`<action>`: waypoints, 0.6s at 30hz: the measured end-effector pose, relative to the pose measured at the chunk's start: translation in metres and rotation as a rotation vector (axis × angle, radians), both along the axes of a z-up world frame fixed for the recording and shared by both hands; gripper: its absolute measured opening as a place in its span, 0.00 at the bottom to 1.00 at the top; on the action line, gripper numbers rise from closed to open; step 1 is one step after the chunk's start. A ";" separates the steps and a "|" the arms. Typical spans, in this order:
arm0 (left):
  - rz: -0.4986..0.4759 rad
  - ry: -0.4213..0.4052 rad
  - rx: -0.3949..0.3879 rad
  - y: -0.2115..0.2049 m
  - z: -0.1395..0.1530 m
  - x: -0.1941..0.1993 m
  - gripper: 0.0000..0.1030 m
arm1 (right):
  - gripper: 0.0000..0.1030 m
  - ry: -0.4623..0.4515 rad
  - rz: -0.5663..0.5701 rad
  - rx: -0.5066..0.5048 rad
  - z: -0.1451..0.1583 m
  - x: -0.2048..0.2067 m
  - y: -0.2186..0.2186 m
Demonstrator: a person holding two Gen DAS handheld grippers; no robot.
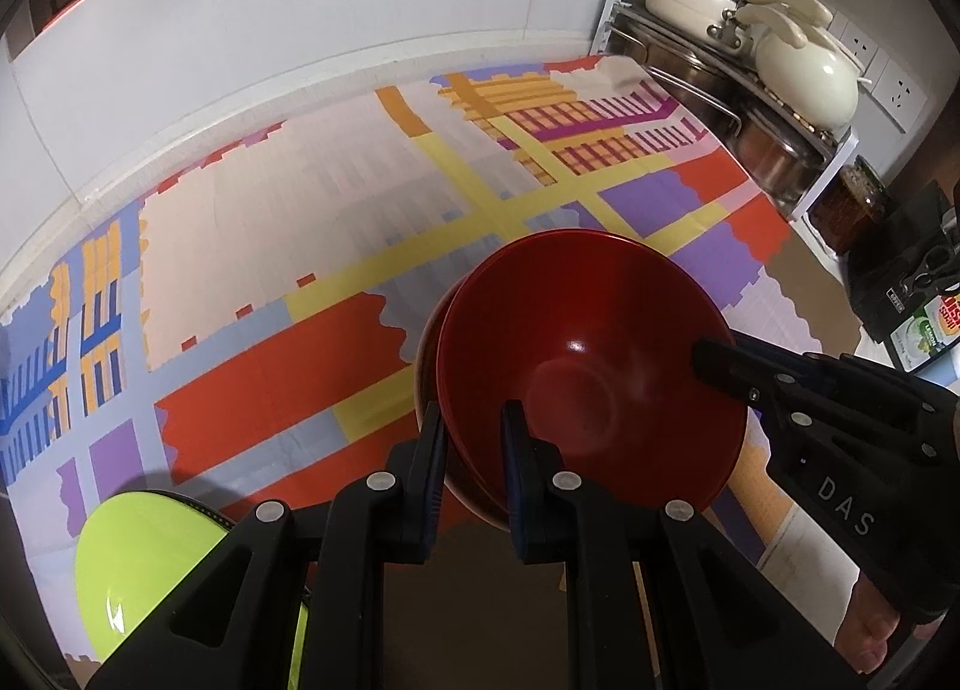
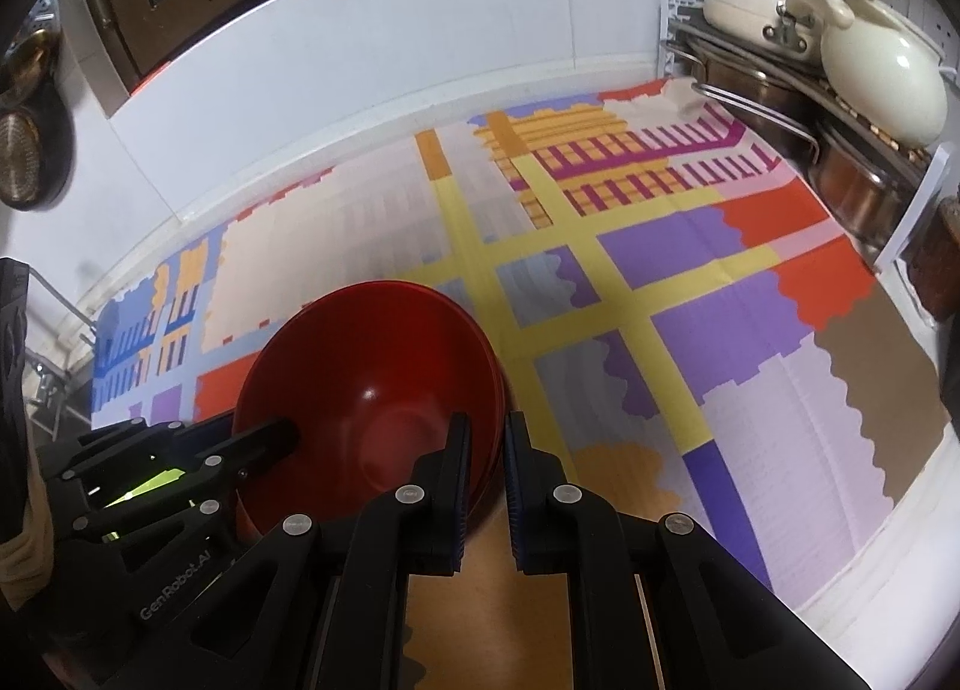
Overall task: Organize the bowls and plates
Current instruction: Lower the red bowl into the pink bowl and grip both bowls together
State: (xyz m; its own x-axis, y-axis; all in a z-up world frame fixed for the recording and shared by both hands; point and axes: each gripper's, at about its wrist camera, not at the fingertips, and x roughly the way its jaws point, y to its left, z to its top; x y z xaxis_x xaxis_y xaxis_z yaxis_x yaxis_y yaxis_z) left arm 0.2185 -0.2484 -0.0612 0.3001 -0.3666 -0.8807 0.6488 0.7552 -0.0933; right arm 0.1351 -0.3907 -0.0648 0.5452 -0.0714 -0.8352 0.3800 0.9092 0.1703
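Note:
A stack of red bowls (image 1: pixel 576 354) is held over the patterned cloth (image 1: pixel 336 198); it also shows in the right wrist view (image 2: pixel 366 378). My left gripper (image 1: pixel 474 438) is shut on the stack's left rim, one finger inside and one outside. My right gripper (image 2: pixel 486 444) is shut on the stack's right rim the same way. The right gripper also shows in the left wrist view (image 1: pixel 714 360), and the left gripper in the right wrist view (image 2: pixel 282 432). A lime green plate (image 1: pixel 150 576) lies at the lower left on the cloth.
A metal rack (image 1: pixel 798 138) with steel pots and cream pots (image 1: pixel 804 72) stands at the far right; it also shows in the right wrist view (image 2: pixel 840 108). A white wall (image 1: pixel 300 18) runs along the back. Boxes (image 1: pixel 918 306) sit at the right edge.

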 end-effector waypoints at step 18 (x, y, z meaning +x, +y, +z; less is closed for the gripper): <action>-0.046 0.002 0.004 -0.008 0.000 -0.007 0.43 | 0.12 0.034 0.016 0.019 -0.016 -0.002 -0.002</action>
State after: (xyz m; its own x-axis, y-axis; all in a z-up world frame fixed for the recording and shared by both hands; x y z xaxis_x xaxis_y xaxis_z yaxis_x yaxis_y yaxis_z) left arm 0.2111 -0.2560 -0.0610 0.2814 -0.3767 -0.8826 0.6826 0.7250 -0.0919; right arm 0.1334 -0.3924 -0.0805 0.5177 -0.0466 -0.8543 0.3714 0.9118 0.1753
